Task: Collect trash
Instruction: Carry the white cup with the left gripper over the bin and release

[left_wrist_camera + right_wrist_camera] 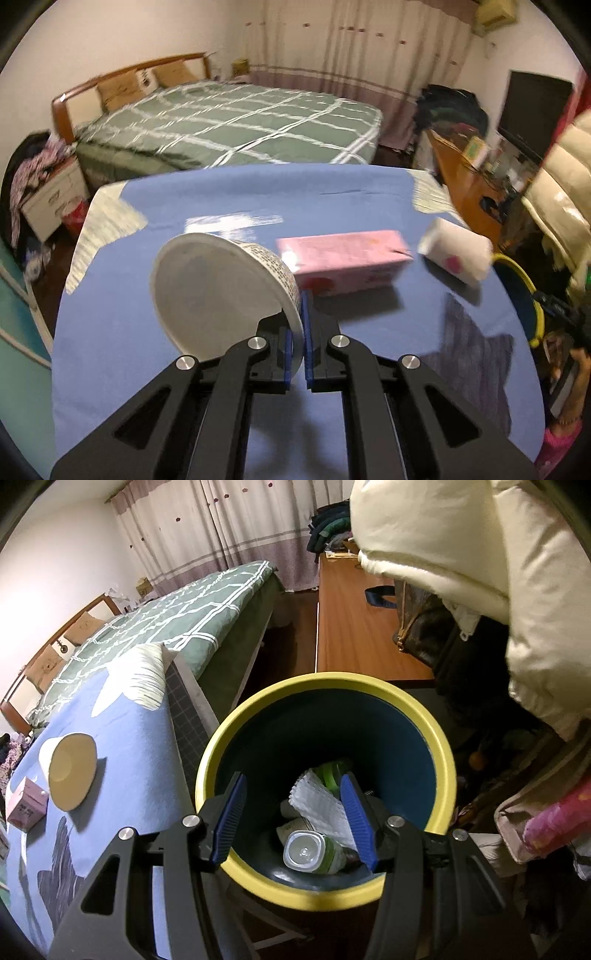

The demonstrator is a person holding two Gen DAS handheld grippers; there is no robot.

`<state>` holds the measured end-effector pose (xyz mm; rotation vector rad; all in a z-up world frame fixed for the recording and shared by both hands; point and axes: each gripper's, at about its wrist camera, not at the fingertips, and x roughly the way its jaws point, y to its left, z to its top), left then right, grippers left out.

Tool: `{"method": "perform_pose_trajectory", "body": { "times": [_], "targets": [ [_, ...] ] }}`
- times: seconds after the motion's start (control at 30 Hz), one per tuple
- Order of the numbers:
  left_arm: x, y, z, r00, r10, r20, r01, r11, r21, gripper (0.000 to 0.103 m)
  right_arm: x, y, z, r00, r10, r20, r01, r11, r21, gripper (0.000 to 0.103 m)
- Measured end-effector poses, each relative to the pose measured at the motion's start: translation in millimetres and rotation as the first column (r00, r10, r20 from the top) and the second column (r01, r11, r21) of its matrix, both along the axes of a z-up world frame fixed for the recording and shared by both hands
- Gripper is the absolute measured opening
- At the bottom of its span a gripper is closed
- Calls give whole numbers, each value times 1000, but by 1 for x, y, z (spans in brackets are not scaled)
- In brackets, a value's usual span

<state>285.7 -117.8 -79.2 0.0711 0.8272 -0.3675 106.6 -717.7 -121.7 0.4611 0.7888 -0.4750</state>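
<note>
L gripper (300, 332) fingers clenched on rim of white paper bowl (225, 288), bowl tipped on side, over blue tabletop (184, 387). R gripper (295, 823) fingers spread, empty, over yellow-rimmed bin (325, 897) w/ bottle (314, 853) + wrappers inside. Pink carton (343, 262) and paper cup (456, 254) remain on tabletop. Judgement: carry bowl across to bin, keep grip firm on thin rim, clear R gripper first, release only once bowl is over the opening.
</note>
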Motion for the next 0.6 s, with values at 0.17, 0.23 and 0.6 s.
{"method": "perform_pose_trajectory", "body": {
  "times": [0.17, 0.23, 0.6],
  "targets": [
    [-41, -54, 22, 988, -151, 20, 151, 988, 0, 5, -22, 2, 10, 1000, -7, 27, 7, 1000, -17, 51],
    [-55, -82, 28, 975, -220, 26, 221, 975, -5, 5, -33, 3, 14, 999, -8, 35, 9, 999, -32, 51],
    [-84, -256, 37, 866, -500, 9, 500, 865, -33, 5, -91, -17, 29, 998, -40, 56, 44, 996, -75, 51]
  ]
}}
